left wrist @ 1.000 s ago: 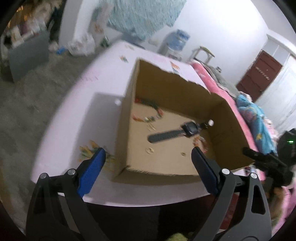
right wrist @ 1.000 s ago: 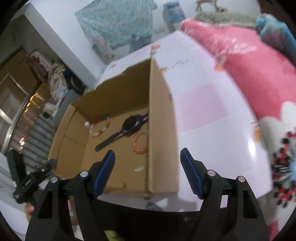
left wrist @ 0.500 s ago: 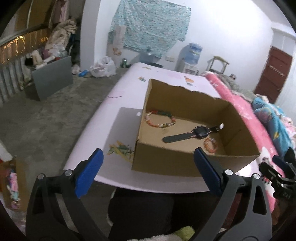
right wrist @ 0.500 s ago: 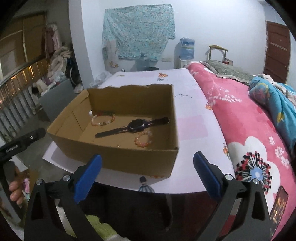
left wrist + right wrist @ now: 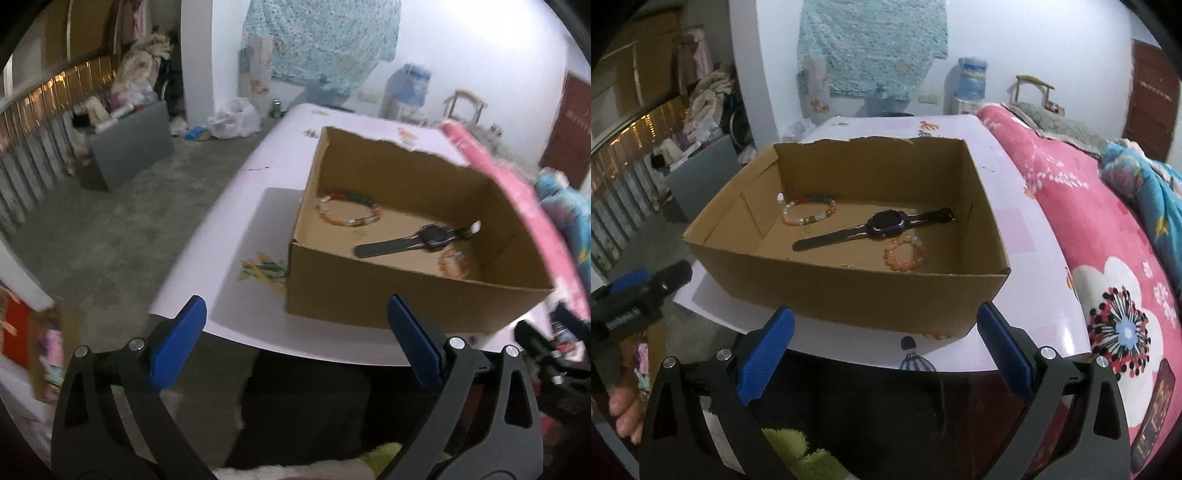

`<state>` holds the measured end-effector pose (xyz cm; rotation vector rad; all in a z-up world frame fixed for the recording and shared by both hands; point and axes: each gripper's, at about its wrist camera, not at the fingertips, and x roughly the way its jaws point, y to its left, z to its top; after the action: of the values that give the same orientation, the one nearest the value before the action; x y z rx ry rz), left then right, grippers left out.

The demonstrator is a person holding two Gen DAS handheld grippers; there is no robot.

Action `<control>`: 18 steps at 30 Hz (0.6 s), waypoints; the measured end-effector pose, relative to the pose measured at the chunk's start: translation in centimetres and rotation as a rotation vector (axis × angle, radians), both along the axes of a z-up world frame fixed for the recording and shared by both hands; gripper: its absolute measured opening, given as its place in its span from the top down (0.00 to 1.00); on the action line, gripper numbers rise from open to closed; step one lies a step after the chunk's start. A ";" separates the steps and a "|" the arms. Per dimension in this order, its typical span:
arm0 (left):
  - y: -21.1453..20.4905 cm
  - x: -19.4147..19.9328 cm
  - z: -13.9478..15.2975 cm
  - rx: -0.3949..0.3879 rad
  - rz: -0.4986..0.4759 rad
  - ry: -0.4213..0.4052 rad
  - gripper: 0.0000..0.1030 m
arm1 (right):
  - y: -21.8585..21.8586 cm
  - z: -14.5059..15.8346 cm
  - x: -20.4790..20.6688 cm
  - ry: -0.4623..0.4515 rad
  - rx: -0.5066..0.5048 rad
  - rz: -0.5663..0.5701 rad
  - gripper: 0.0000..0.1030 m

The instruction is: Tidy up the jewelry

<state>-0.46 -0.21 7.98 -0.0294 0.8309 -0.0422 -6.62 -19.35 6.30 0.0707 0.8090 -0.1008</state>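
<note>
An open cardboard box (image 5: 849, 291) stands on a white table (image 5: 1045, 295). Inside lie a black wristwatch (image 5: 882, 227), a multicoloured bead bracelet (image 5: 809, 213) at the back left and an orange bead bracelet (image 5: 905, 254) near the front right. The left wrist view shows the box (image 5: 388, 299), the watch (image 5: 417, 242), the multicoloured bracelet (image 5: 347, 212) and the orange bracelet (image 5: 452, 264). My left gripper (image 5: 293, 341) and my right gripper (image 5: 884, 341) are both open and empty, held back from the table's front edge, below the box.
A pink flowered blanket (image 5: 1108, 240) lies right of the table. A grey box (image 5: 129, 147) and clutter stand on the floor at the left. A water dispenser (image 5: 971, 85) stands by the far wall. The left gripper shows at the right view's left edge (image 5: 639, 291).
Both grippers have pulled back and down from above the box to in front of the table edge. The left view has swung a little to the left. The box contents have not moved.
</note>
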 end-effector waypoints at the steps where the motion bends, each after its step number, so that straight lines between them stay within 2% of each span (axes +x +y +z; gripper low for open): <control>1: -0.2 0.1 -0.1 0.010 -0.004 0.009 0.08 | -0.2 -0.2 0.3 0.018 0.006 -0.007 0.07; 5: -1.2 0.7 -0.3 0.035 -0.005 0.046 0.08 | -0.7 -0.7 1.1 0.061 0.044 -0.025 0.07; 18: -3.4 1.4 -0.6 0.098 -0.027 0.072 0.08 | -1.3 -0.9 2.7 0.083 0.049 -0.034 0.07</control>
<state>0.96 -3.59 7.37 0.0730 0.9045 -0.0258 -3.95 -20.62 5.43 0.1271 0.8933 -0.1171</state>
